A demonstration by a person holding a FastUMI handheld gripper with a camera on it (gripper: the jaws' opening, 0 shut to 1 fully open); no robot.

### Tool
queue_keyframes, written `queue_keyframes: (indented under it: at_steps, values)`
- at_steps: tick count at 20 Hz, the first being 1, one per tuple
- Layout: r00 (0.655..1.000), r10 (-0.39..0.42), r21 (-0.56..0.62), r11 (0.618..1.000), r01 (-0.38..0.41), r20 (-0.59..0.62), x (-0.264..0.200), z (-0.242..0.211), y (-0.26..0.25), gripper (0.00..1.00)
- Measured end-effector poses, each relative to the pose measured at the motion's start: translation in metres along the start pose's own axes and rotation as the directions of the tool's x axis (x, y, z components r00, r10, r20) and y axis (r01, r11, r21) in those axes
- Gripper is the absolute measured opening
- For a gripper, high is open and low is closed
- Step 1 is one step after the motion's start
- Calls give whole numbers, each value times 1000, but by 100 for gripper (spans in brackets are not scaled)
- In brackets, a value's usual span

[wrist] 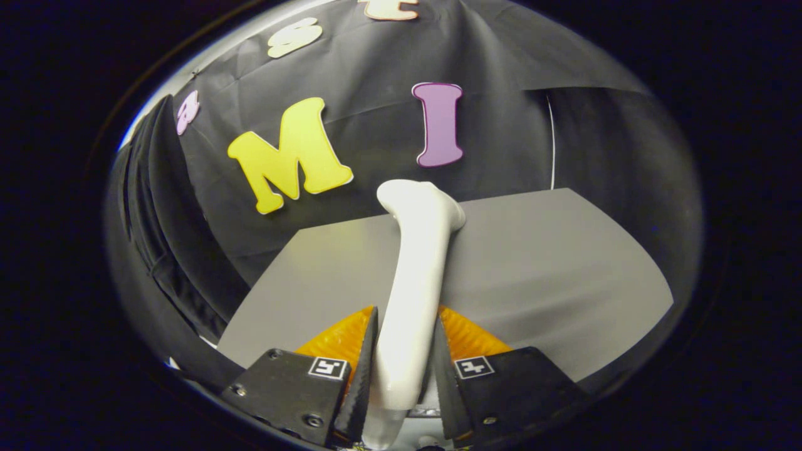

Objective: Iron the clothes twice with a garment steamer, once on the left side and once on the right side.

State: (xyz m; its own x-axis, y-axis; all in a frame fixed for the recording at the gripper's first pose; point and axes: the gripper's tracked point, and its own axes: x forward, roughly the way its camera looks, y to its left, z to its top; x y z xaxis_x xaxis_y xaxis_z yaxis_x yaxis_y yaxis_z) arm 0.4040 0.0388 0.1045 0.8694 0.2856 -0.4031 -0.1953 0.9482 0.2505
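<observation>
A white garment steamer (415,269) runs forward from between my fingers, its handle clamped by both of them. My gripper (404,360) is shut on that handle. The steamer's flared head (421,199) points away from me, reaching just past the far edge of a grey table (551,263). A dark garment (160,207) hangs in folds off to the left of the fingers, beside the table's left edge.
The grey table spreads out ahead of and below the fingers, widest on the right. Black cloth closes the booth behind it. A thin white cord (552,141) hangs down the wall beyond the table's far right corner.
</observation>
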Motion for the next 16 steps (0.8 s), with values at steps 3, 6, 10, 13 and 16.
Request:
queue_keyframes:
  at_steps: [3,6,10,13,16]
  values:
    - [999,36,34,999,-37,5,-1,4,8,40]
    - [998,56,18,998,-56,25,-6,3,13,36]
    - [996,68,16,997,-70,61,-24,6,20,35]
    - [992,65,29,997,-69,107,-45,15,29,35]
    - [986,47,18,999,-51,161,-82,17,46,35]
